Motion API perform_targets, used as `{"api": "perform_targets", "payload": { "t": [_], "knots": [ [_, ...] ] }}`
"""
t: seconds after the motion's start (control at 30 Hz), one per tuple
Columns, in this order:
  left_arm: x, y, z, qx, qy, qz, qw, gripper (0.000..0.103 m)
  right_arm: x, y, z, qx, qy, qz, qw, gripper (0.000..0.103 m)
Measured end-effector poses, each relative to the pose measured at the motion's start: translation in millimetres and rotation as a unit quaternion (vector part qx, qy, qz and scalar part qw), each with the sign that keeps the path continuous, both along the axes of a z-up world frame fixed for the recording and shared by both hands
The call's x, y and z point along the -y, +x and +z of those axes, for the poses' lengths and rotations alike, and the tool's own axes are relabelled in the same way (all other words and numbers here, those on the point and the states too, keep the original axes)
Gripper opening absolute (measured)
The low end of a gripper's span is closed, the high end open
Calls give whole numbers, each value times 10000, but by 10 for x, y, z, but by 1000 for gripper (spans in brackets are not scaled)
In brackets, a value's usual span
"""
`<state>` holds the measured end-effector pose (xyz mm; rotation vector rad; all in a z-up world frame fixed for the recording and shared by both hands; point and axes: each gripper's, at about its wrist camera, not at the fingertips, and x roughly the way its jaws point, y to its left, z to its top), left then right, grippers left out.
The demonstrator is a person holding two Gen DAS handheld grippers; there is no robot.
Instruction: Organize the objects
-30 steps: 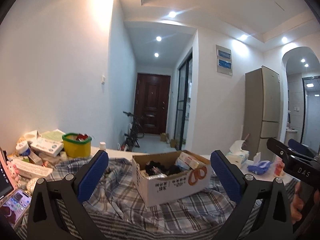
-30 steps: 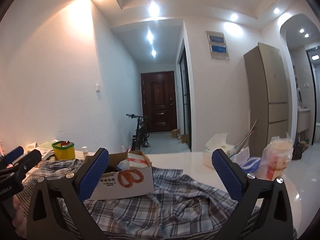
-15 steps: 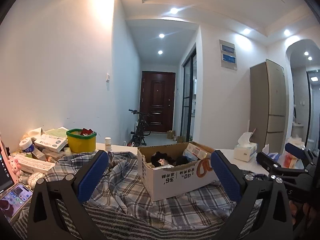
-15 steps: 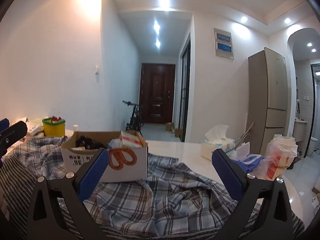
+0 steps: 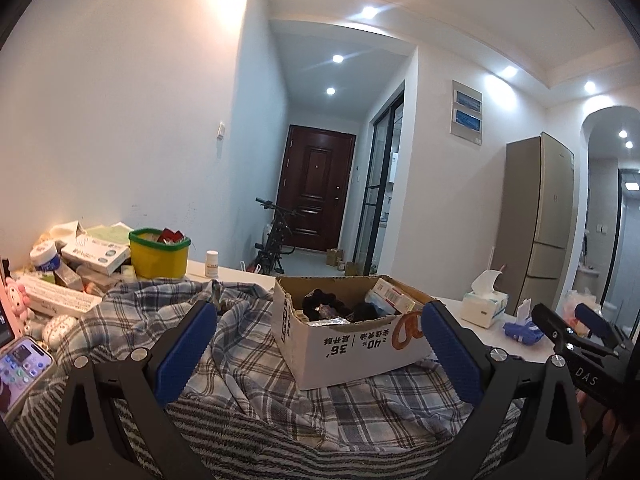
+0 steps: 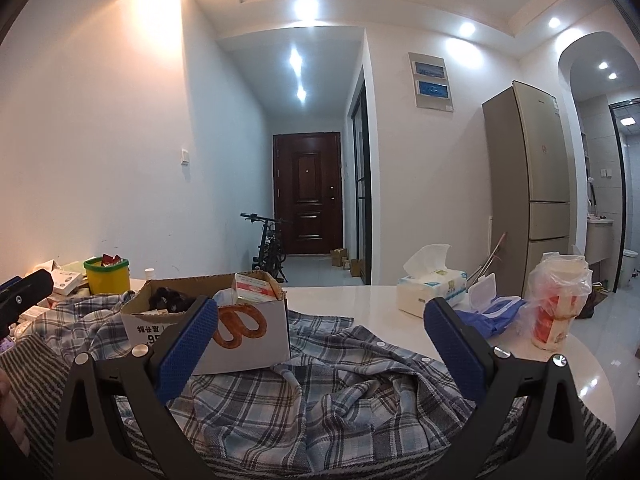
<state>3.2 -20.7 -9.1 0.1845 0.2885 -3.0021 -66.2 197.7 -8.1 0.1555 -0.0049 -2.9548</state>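
Observation:
A white cardboard box (image 5: 352,350) holding small packets and dark items sits on a rumpled blue plaid shirt (image 5: 248,344) that covers the white table. It also shows in the right wrist view (image 6: 240,326), on the same shirt (image 6: 340,396). My left gripper (image 5: 318,354) is open and empty, held above the shirt just in front of the box. My right gripper (image 6: 320,356) is open and empty over the shirt, to the right of the box. Each gripper shows at the edge of the other's view.
A yellow tub with a green rim (image 5: 159,254), stacked medicine boxes (image 5: 96,254) and a phone (image 5: 20,372) crowd the left. A tissue box (image 6: 432,292), blue wipes pack (image 6: 492,314) and bagged cups (image 6: 558,308) stand at the right. A striped cloth (image 5: 280,440) lies nearest me.
Both views have shifted and tilted slightly. In the right wrist view the box has moved right, closer to the left finger. Both grippers stay open.

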Motion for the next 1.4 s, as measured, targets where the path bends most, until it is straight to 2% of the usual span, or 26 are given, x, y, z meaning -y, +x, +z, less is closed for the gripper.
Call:
{"api": "perform_targets", "payload": {
  "t": [0.17,0.43,0.57,0.8,1.4],
  "knots": [
    [22,30,-4,-40,80,23,10000,103,39,27,-1,-54,89,44,9999,103],
    [-92,75,17,-161,-206,5,9997,103,28,42,-3,-97,53,48,9999,103],
    [-111,83,15,-188,-249,-197,9993,103,26,44,-2,-104,65,66,9999,103],
    [-175,75,21,-176,-401,-195,9989,103,34,17,-3,-59,89,102,9999,103],
    [-147,-22,-8,27,-315,-293,9991,103,27,-19,-23,57,93,116,9999,103]
  ]
}}
